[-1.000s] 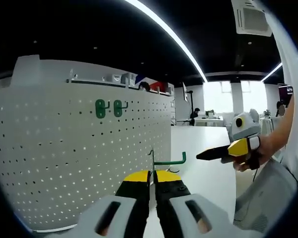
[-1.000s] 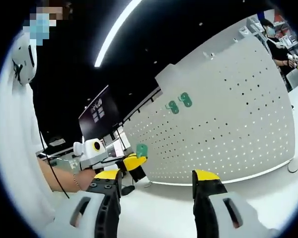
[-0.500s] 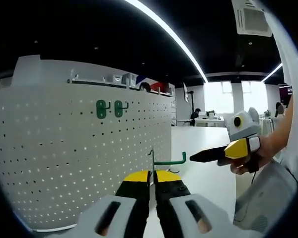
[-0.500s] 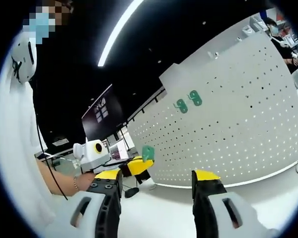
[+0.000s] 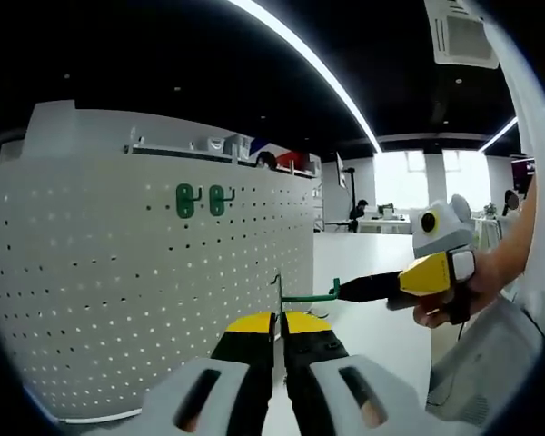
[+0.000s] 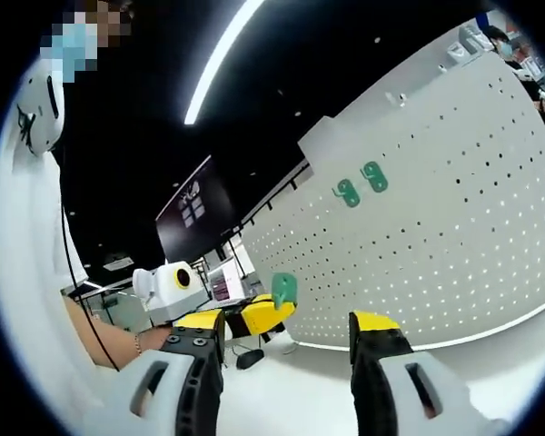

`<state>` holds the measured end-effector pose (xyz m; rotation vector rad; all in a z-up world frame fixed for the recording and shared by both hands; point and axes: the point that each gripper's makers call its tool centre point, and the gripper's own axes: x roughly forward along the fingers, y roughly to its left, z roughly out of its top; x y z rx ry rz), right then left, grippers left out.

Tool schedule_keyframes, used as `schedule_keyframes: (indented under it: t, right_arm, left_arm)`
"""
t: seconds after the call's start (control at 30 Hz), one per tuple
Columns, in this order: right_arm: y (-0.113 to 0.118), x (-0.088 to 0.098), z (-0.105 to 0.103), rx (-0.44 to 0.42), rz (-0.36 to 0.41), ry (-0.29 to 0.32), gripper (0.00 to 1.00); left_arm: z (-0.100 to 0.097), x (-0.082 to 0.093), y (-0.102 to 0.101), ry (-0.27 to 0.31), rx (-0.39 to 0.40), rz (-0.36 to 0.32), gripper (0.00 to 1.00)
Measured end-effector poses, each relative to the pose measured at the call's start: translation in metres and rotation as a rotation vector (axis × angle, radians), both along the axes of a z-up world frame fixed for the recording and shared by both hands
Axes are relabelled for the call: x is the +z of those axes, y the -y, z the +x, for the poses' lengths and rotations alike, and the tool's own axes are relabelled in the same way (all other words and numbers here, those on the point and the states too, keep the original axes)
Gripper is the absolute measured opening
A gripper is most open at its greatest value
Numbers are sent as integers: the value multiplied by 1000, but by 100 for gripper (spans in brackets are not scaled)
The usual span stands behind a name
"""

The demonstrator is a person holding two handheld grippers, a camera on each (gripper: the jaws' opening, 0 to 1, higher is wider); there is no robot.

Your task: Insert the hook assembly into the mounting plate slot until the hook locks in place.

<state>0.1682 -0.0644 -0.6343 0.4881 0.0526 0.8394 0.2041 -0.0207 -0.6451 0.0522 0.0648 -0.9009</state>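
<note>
The left hand-held gripper (image 5: 279, 329) is clenched on a green hook (image 5: 302, 295), its yellow-tipped jaws pressed together around the hook's upright back piece while the hook's arm sticks out toward the right, just short of the white pegboard (image 5: 118, 272). The pegboard stands upright on the white worktop (image 5: 372, 327), and two more green hooks (image 5: 198, 199) are already hanging side by side high on its face. The right hand-held gripper (image 6: 287, 327) is released, its jaws spread wide apart with nothing between them; in the left gripper view it reaches in from the right, its dark tip close beside the upturned end of the held hook. A person's hand (image 5: 454, 304) grips it.
</note>
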Motion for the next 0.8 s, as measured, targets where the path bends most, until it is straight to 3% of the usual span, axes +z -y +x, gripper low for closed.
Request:
schedule_keyframes:
  t: [0.8]
  right_arm:
    - [-24, 5, 10, 35, 6, 12, 49]
  left_arm:
    - [-3, -1, 2, -3, -2, 2, 2]
